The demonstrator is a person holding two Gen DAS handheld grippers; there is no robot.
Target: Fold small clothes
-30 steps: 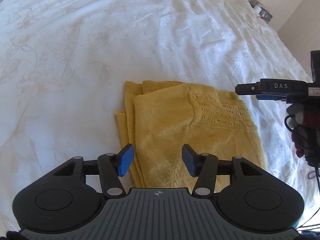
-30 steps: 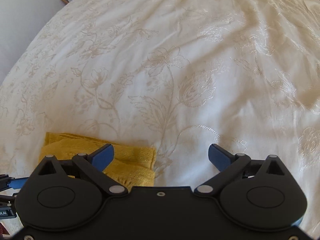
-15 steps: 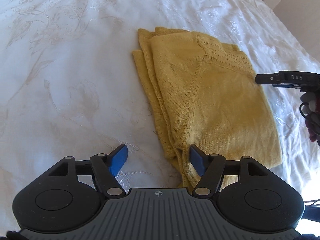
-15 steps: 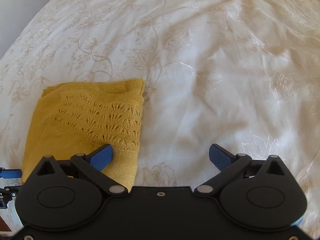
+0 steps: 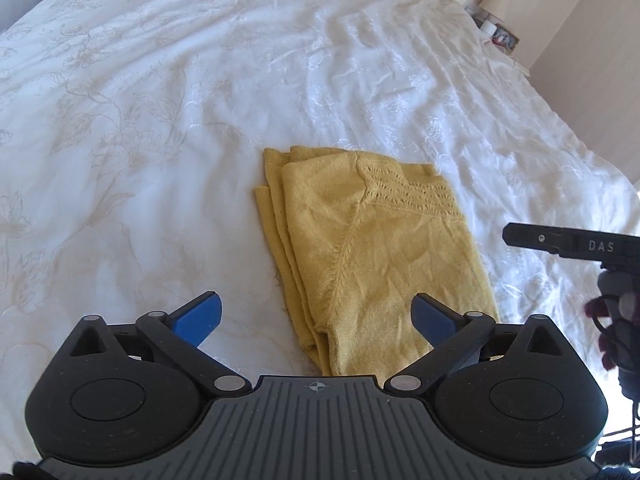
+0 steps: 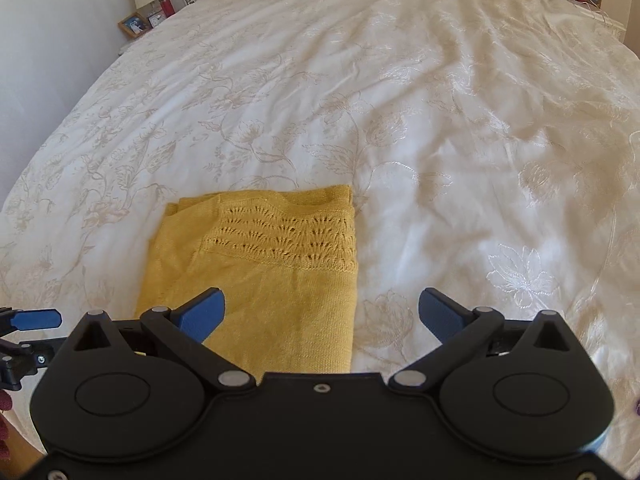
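Folded yellow sweater [image 5: 372, 252] lies below both claws, left [image 5: 316, 316] just widened, right [image 6: 322, 314] spread, neither gripping.

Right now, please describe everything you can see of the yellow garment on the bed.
The yellow garment is a soft mustard knit, folded into a rough rectangle with several layers showing stepped along one side edge. A lacy openwork band crosses its far end, and a raised seam runs diagonally over the top layer. It lies flat on the white embroidered bedspread, slightly creased. Neither gripper touches it.

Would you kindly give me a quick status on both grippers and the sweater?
Left gripper open, jaws just widened, nothing between. Right gripper open, empty. Yellow sweater folded flat on bedspread. Nothing in the way.
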